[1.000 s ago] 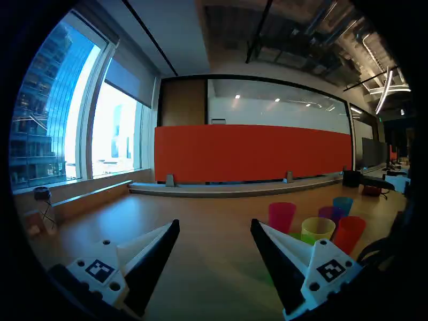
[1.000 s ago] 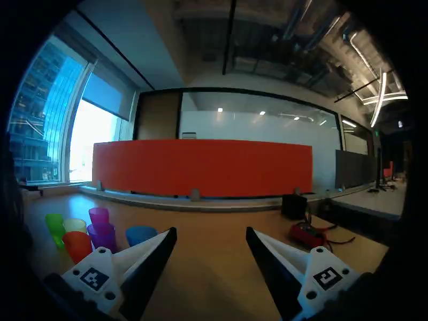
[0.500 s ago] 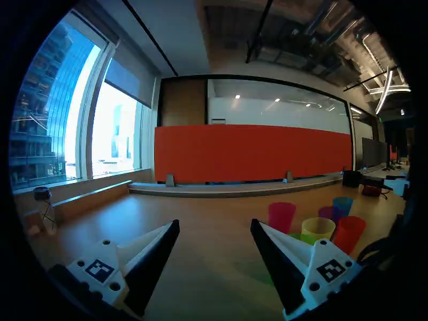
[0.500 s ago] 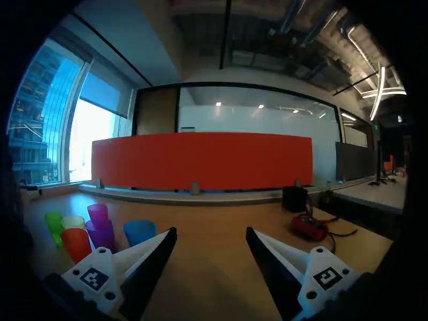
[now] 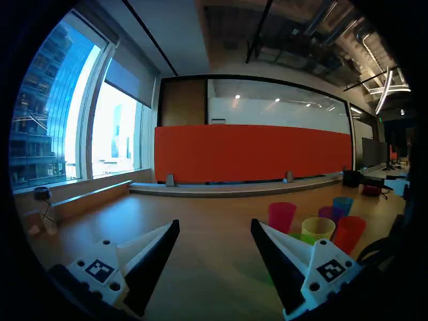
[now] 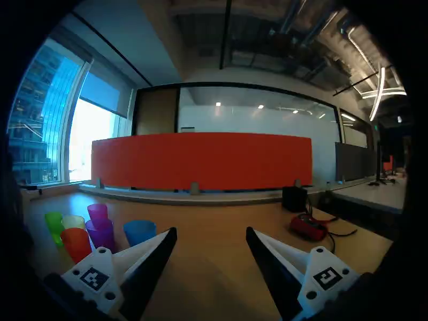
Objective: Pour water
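The coloured cups stand bunched on the wooden table, just right of the left gripper in the left gripper view (pink, yellow, purple, blue & orange close together). In the right gripper view they sit left of the right gripper. Both tongs gape apart w/ nothing between. A red device w/ cable lies farther right, an orange partition behind.

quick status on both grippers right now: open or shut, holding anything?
Left gripper: open, holding nothing.
Right gripper: open, holding nothing.
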`<action>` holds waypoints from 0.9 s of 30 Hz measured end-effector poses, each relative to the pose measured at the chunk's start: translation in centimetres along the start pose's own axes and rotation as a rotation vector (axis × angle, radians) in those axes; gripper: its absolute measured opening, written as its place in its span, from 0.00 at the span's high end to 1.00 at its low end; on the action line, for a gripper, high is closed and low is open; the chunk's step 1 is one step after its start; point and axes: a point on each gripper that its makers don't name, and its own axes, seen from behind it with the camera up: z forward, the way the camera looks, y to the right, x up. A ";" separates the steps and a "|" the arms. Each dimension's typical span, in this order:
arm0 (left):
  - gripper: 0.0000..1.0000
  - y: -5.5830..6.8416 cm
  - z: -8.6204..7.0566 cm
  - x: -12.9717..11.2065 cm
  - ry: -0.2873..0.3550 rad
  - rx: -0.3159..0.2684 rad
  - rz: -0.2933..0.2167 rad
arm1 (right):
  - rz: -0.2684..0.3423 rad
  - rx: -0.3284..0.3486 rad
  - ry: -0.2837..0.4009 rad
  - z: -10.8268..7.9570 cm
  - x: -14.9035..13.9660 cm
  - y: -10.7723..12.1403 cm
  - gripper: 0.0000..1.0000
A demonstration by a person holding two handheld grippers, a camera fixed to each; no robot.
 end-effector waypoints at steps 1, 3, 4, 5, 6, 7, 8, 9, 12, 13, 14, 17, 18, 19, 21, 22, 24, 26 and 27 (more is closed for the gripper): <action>0.01 0.0 0.0 0.0 0.000 0.000 0.000 | 0.000 0.000 0.000 0.0 0.0 0.0 0.00; 0.01 0.0 0.0 0.0 0.000 0.000 0.000 | 0.000 0.002 0.000 0.0 -0.1 -0.1 0.00; 0.01 0.0 0.0 0.0 0.000 0.000 0.000 | 0.000 0.003 0.000 0.0 -0.1 -0.1 0.00; 0.01 0.0 0.0 0.0 0.000 0.000 0.000 | 0.000 0.003 0.001 0.0 -0.1 -0.2 0.00; 0.01 0.0 0.0 0.0 0.000 0.000 0.000 | 0.000 0.004 0.000 0.0 -0.2 -0.2 0.00; 0.01 0.0 0.0 0.0 0.000 0.000 0.000 | 0.000 0.005 -0.001 0.0 -0.2 -0.2 0.00; 0.01 0.0 0.0 0.0 0.000 0.000 0.000 | 0.001 0.005 -0.002 0.0 -0.2 -0.2 0.00; 0.01 0.0 0.0 0.0 0.000 0.000 0.000 | 0.001 0.005 -0.002 -0.1 -0.2 -0.2 0.00; 0.01 0.1 0.0 0.0 0.000 0.000 0.000 | 0.001 0.005 -0.002 -0.1 -0.1 -0.2 0.00; 0.01 0.1 0.0 0.0 0.000 0.000 0.000 | 0.001 0.005 -0.002 -0.1 -0.1 -0.2 0.00; 0.01 0.1 0.0 0.0 0.000 0.000 0.000 | 0.001 0.005 -0.002 -0.1 -0.1 -0.2 0.00; 0.01 0.1 0.0 0.0 0.000 0.000 0.000 | 0.001 0.005 -0.002 0.0 -0.1 -0.2 0.00; 0.01 0.1 0.0 0.0 0.000 0.000 0.000 | 0.000 0.005 -0.002 0.0 -0.1 -0.2 0.00; 0.01 0.0 0.0 0.0 0.000 0.000 0.000 | 0.000 0.005 -0.002 0.0 -0.1 -0.2 0.00; 0.01 0.0 0.0 0.0 0.000 0.000 0.000 | 0.000 0.005 -0.002 0.0 -0.1 -0.2 0.00; 0.01 0.0 0.0 0.0 0.000 0.000 0.000 | 0.000 0.005 -0.002 0.0 -0.1 -0.2 0.00; 0.01 0.0 0.0 0.0 0.000 0.000 0.000 | 0.000 0.005 -0.002 0.0 -0.1 -0.2 0.00; 0.01 0.0 0.0 0.0 0.000 0.000 0.000 | 0.001 0.005 -0.002 0.0 -0.1 -0.2 0.00; 0.01 0.0 0.0 0.0 0.000 0.000 0.000 | 0.001 0.005 -0.002 0.0 -0.1 -0.2 0.00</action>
